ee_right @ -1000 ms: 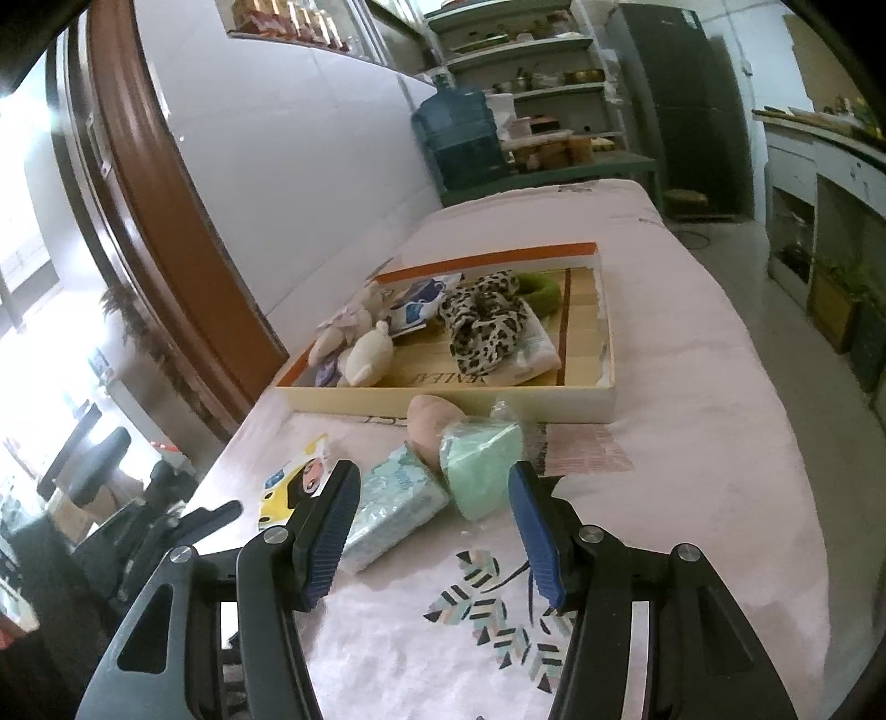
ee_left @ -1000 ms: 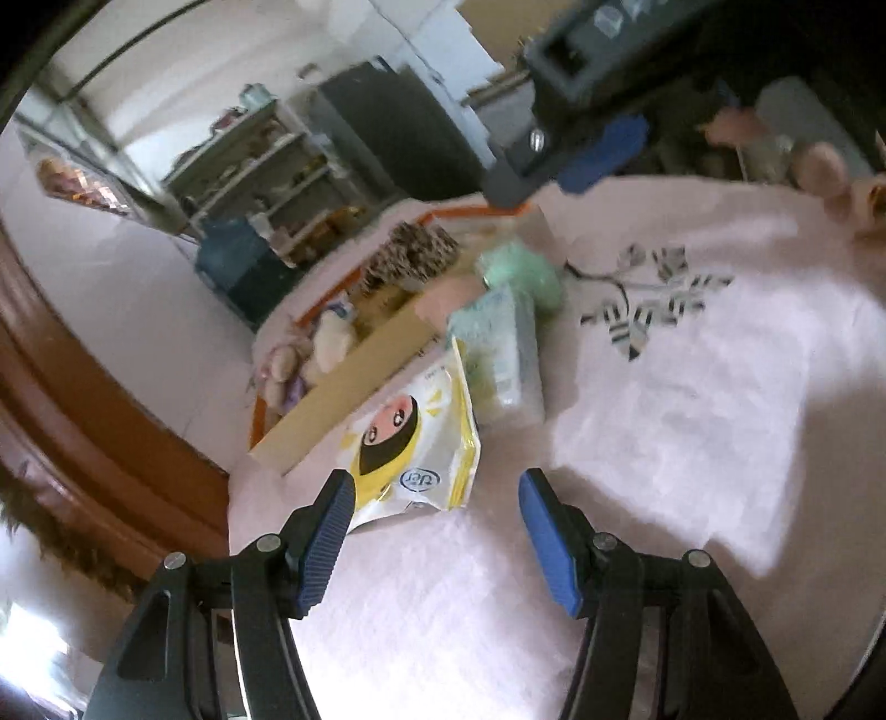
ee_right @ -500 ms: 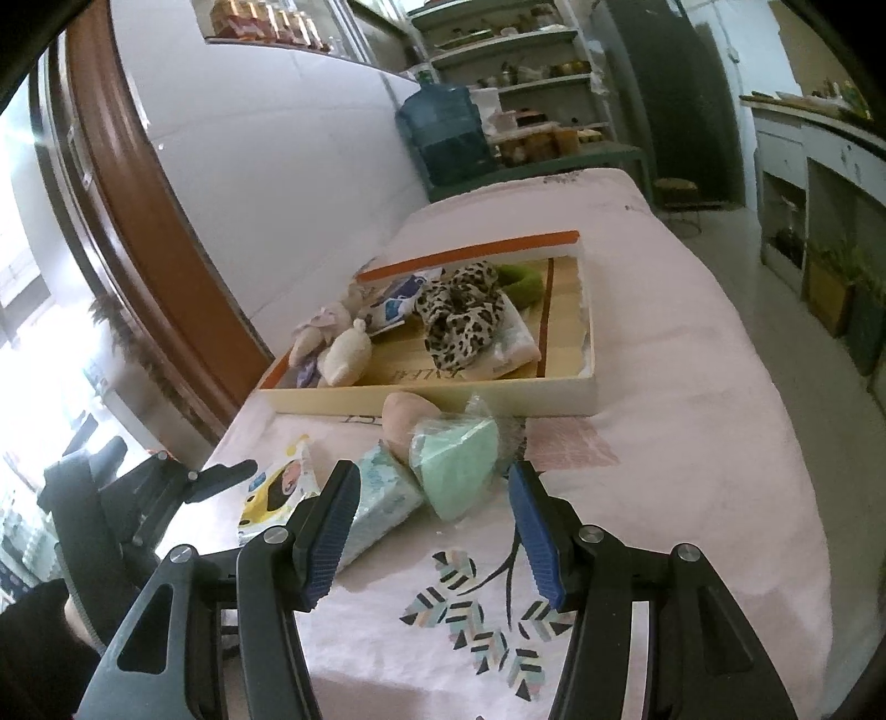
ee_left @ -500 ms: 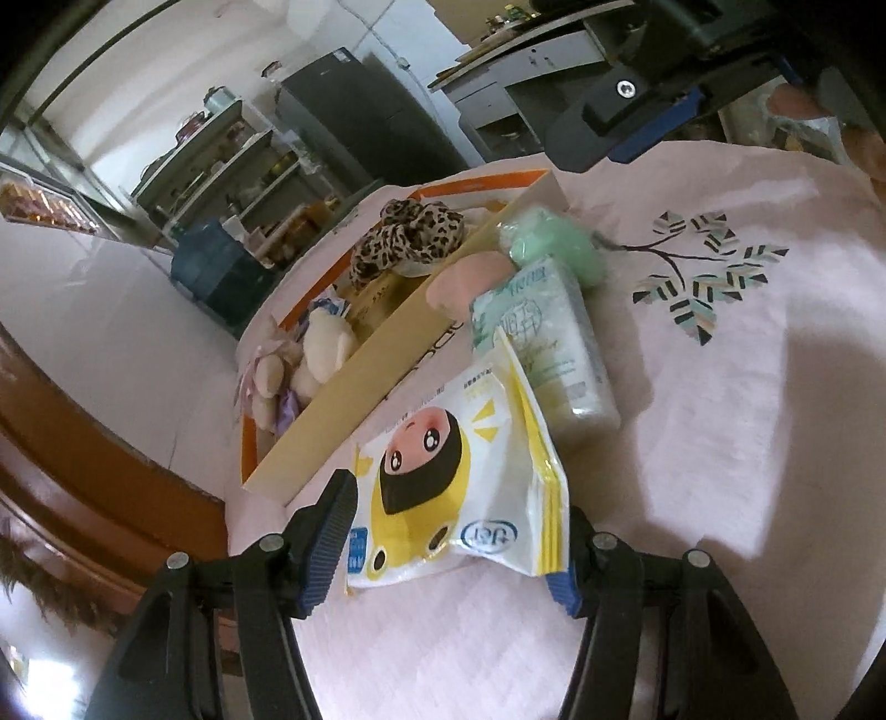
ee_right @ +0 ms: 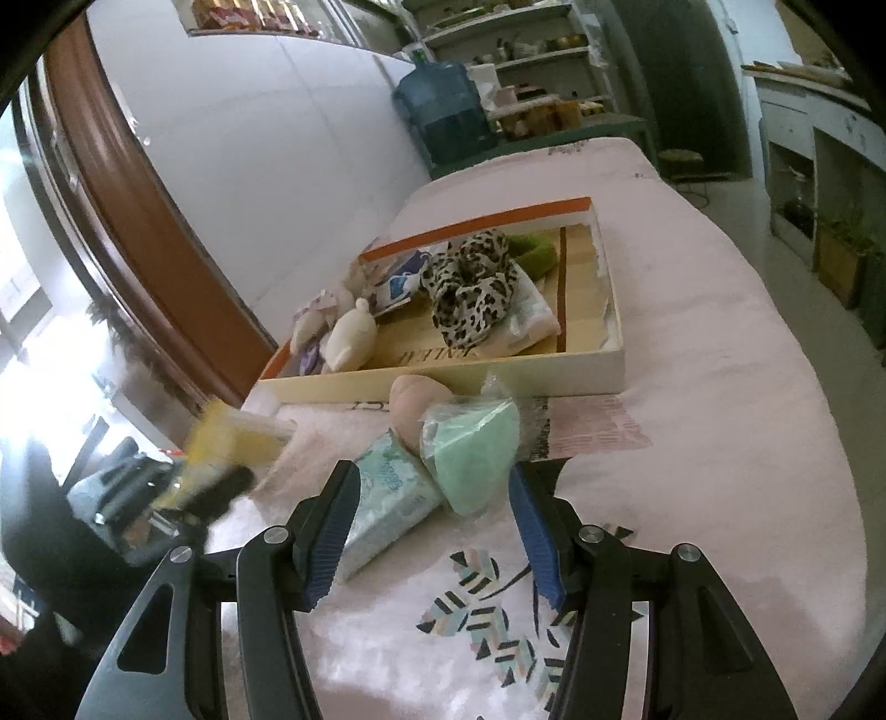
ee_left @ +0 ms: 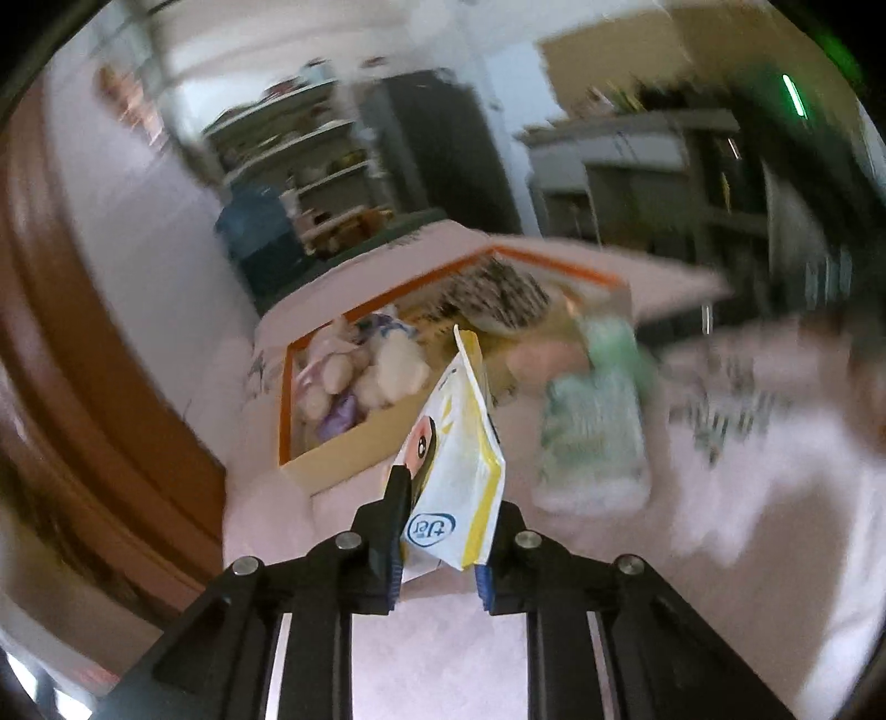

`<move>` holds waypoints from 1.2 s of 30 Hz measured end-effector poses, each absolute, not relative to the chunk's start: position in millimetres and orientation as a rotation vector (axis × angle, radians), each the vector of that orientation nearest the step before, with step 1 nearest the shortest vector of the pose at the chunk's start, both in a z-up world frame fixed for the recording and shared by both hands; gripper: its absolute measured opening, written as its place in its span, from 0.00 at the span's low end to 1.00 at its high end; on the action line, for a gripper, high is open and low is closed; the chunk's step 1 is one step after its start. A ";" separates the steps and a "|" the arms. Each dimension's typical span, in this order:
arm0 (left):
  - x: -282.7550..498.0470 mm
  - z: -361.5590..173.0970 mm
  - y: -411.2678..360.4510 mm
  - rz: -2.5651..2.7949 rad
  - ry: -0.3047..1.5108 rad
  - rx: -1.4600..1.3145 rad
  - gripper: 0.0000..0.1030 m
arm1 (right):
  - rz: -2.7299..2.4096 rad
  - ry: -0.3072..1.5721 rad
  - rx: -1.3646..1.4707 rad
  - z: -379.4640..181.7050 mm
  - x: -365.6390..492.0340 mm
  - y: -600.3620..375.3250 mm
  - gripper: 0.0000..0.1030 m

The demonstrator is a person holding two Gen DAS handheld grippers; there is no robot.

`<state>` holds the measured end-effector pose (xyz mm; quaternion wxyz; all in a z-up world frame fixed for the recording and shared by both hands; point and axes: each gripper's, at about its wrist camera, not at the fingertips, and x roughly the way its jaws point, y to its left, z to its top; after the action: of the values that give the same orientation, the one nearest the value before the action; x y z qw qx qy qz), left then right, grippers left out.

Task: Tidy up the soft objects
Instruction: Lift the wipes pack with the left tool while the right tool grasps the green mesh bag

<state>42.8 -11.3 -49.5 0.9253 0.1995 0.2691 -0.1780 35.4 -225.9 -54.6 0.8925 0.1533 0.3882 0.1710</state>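
Left gripper [ee_left: 437, 531] is pinching the yellow wipes pack [ee_left: 454, 476] above the pink-clothed desk [ee_right: 720, 387], tray [ee_right: 609, 365] at 12 o'clock, while right gripper [ee_right: 432, 531] is hovering with fingers spread before the green bag [ee_right: 470, 448], shelving [ee_right: 526, 50] and water jug [ee_right: 443, 105] behind.

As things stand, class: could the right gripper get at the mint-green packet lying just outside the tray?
Probably yes. The right gripper is open, and the mint-green packet lies just ahead between its fingers, uncovered, though the tissue pack touches its left side.
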 end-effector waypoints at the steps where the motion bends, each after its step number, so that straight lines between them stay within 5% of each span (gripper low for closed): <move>1: 42.9 -43.8 -5.9 -0.368 0.553 0.356 0.19 | 0.353 0.811 0.319 -55.8 37.3 -224.4 0.56; 14: 45.3 -19.7 19.2 -0.300 0.524 0.003 0.20 | 0.226 0.888 0.283 -73.6 66.7 -210.9 0.56; 16: 43.8 -18.2 17.7 -0.301 0.518 -0.014 0.20 | 0.227 0.913 0.293 -78.0 69.8 -213.0 0.51; 17: 43.3 -18.2 16.8 -0.302 0.519 -0.023 0.20 | 0.223 0.925 0.301 -80.4 71.5 -214.4 0.39; 36: 36.5 -15.0 9.4 -0.337 0.511 -0.069 0.20 | 0.205 0.837 0.240 -46.9 52.1 -218.5 0.38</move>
<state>36.5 9.4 -15.0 0.9529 -0.0340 0.2514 -0.1660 52.1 -218.5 -46.9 0.9016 0.1161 0.4047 0.0990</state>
